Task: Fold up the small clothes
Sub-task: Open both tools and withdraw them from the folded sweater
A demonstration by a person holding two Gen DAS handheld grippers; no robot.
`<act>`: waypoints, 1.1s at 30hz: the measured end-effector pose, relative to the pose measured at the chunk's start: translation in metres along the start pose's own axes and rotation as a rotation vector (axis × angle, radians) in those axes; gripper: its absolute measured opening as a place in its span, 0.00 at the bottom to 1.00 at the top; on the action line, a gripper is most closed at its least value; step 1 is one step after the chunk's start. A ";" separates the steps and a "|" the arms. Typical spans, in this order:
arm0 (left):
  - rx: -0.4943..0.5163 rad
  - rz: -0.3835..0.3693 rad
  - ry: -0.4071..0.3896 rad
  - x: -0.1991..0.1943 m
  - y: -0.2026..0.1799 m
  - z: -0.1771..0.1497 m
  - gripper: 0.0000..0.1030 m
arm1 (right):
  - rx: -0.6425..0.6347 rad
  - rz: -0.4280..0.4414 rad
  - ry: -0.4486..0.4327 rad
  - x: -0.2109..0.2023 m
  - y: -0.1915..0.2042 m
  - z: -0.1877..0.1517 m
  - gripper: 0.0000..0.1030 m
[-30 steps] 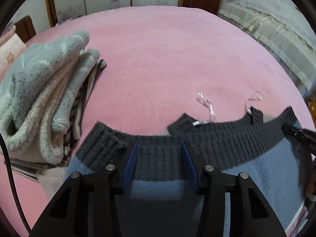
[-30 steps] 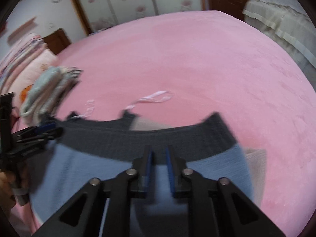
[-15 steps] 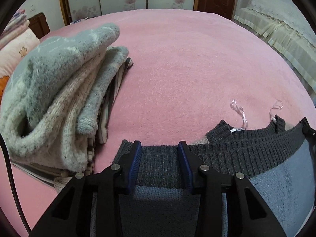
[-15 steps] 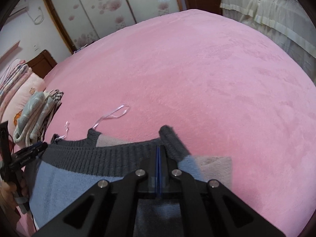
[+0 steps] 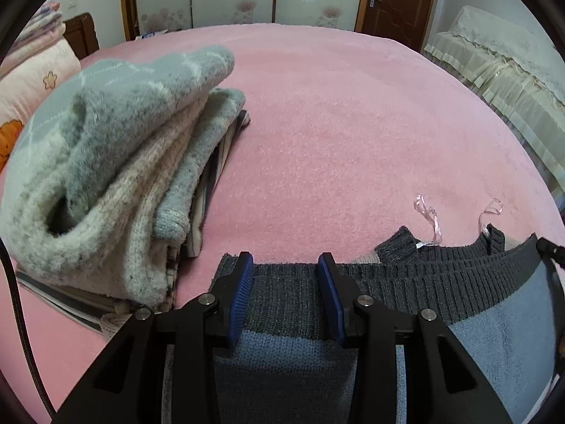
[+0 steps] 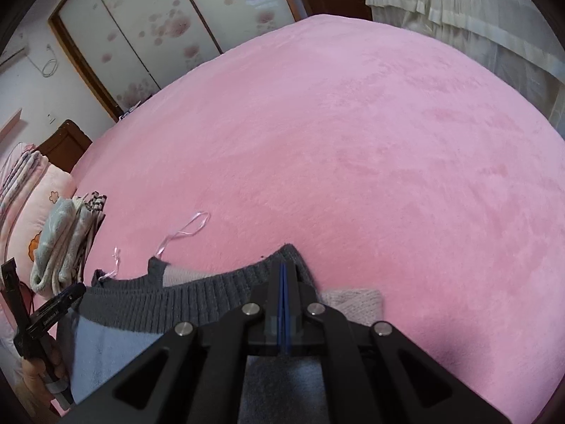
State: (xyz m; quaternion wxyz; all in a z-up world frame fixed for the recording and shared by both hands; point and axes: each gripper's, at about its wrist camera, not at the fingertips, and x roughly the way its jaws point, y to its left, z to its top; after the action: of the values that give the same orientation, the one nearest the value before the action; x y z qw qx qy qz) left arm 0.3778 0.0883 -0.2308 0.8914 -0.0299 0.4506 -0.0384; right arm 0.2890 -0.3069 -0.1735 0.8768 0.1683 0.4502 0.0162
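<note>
The right gripper [image 6: 283, 275] is clenched on the sweater [image 5: 406, 279] at its dark ribbed band. The left gripper [image 5: 286, 275] has just been closing – the band lies between its pads, but whether they press it I cannot tell. The sweater lies flat on the pink bed [image 5: 335, 123], near a pile [image 5: 106, 162] of folded knits. If the left grip is loose, that corner could slip and skew the fold – and the pink loops [image 5: 429, 212] may snag.

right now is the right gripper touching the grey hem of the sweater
Touching. The right wrist view shows the right gripper with jaws shut on the sweater's dark grey ribbed hem, the knit pinched between them.
</note>
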 end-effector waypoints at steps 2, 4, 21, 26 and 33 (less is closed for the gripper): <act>-0.010 -0.010 0.028 0.005 0.004 0.000 0.37 | 0.019 0.005 0.010 0.002 -0.002 0.001 0.00; -0.012 -0.009 0.043 0.003 0.004 0.003 0.37 | 0.063 0.032 0.016 -0.001 -0.006 0.002 0.00; -0.066 -0.072 -0.082 -0.161 0.019 0.026 0.75 | -0.110 0.072 -0.109 -0.143 0.052 -0.005 0.00; -0.031 -0.048 -0.105 -0.217 0.016 0.013 0.80 | -0.175 0.102 -0.123 -0.179 0.082 -0.027 0.00; -0.026 -0.021 -0.124 -0.241 0.009 -0.039 0.82 | -0.228 0.133 -0.132 -0.199 0.109 -0.065 0.00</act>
State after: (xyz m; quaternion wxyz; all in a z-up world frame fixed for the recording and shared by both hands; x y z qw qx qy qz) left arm 0.2041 0.1198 -0.0622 0.9168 -0.0486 0.3944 -0.0401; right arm 0.1324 -0.2211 -0.0190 0.9149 0.0980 0.3746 0.1142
